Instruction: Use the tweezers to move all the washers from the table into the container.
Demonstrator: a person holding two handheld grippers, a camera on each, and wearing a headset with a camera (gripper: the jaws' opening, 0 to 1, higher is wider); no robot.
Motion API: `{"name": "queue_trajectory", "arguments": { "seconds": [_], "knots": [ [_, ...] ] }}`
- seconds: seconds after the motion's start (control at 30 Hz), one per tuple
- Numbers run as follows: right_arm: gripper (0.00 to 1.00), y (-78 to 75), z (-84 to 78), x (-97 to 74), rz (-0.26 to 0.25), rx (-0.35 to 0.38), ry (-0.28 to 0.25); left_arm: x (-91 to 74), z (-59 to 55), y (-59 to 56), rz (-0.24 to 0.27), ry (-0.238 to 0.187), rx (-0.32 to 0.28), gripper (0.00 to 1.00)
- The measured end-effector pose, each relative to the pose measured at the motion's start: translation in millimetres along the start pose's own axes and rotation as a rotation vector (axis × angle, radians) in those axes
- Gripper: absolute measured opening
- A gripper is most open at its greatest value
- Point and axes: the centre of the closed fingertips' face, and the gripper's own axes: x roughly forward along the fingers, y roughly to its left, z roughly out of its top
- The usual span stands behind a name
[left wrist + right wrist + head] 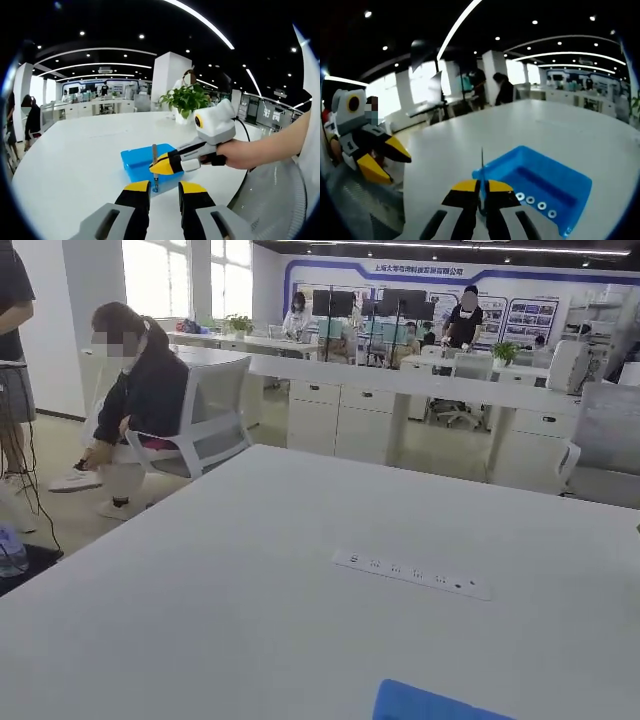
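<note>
A blue container [547, 182] lies on the white table [470, 145], with several washers [536, 202] in a row on its floor. My right gripper [481, 188] is shut on thin tweezers [481, 162] that point over the container's near rim. In the left gripper view a hand holds the right gripper [155, 169] with the tweezers [154, 151] upright, tips down at the edge of the container [137, 162]. My left gripper [165, 189] stands open just short of it, holding nothing. The left gripper [382, 157] also appears off the table's left edge, jaws apart. A corner of the container [440, 703] shows.
A white power strip [412, 574] is set into the table beyond the container. A potted plant [187, 100] stands at the table's far end. A person sits in a chair [205, 420] to the left. A mesh chair back [272, 200] is near the table edge.
</note>
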Motion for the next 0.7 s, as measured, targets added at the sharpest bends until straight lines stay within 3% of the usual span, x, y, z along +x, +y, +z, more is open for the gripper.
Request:
{"name": "queue_trajectory", "arguments": {
  "seconds": [0.3, 0.6, 0.7],
  "knots": [
    [0.03, 3.4, 3.4, 1.5, 0.022, -0.023, -0.019, 0.4, 0.4, -0.6, -0.003, -0.002, 0.000, 0.20],
    [0.03, 6.2, -1.9, 2.5, 0.051, 0.024, -0.007, 0.4, 0.1, -0.9, -0.004, 0.001, 0.001, 0.19],
    [0.03, 7.7, -2.4, 2.4, 0.048, -0.033, 0.015, 0.6, -0.4, -1.2, -0.005, 0.003, 0.004, 0.19]
  ]
}}
